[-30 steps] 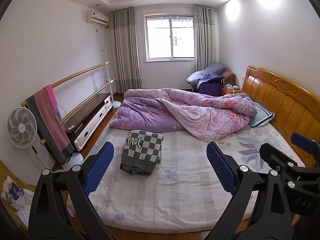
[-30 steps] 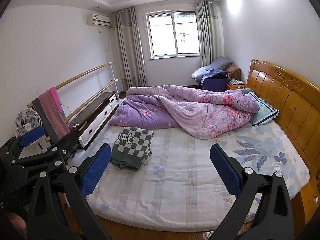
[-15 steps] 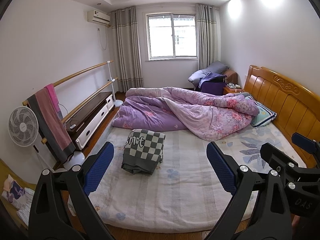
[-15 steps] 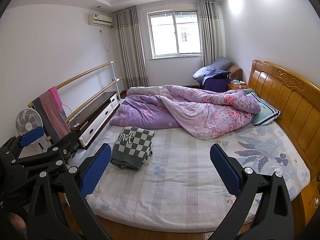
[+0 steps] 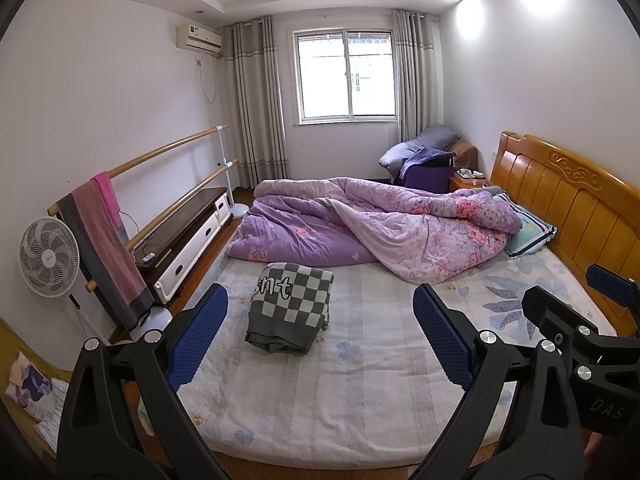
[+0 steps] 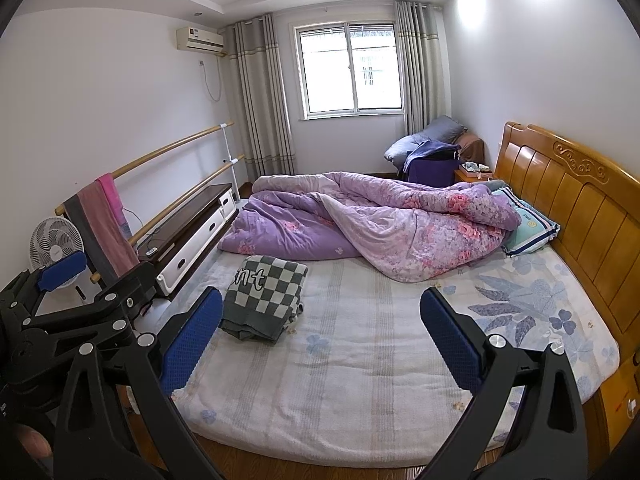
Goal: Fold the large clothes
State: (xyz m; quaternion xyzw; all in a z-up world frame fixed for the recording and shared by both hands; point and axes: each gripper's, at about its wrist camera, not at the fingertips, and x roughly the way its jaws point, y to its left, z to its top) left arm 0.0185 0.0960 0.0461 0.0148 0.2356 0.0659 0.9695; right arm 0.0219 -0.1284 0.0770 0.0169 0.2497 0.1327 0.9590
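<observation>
A folded grey-and-white checked garment (image 5: 290,307) with white lettering lies on the left part of the bed (image 5: 360,380); it also shows in the right wrist view (image 6: 262,297). My left gripper (image 5: 320,340) is open and empty, held back from the bed's near edge. My right gripper (image 6: 322,340) is open and empty too, beside the left one. Each gripper's body shows at the edge of the other's view.
A crumpled purple floral quilt (image 5: 376,228) covers the far half of the bed. A pillow (image 5: 528,232) lies by the wooden headboard (image 5: 568,196). A rail with hanging towels (image 5: 104,240), a fan (image 5: 48,256) and a low cabinet (image 5: 188,236) stand at the left.
Both grippers have drawn slightly back and up from the bed, so the garment sits a little lower and farther in view. Both stay open.
</observation>
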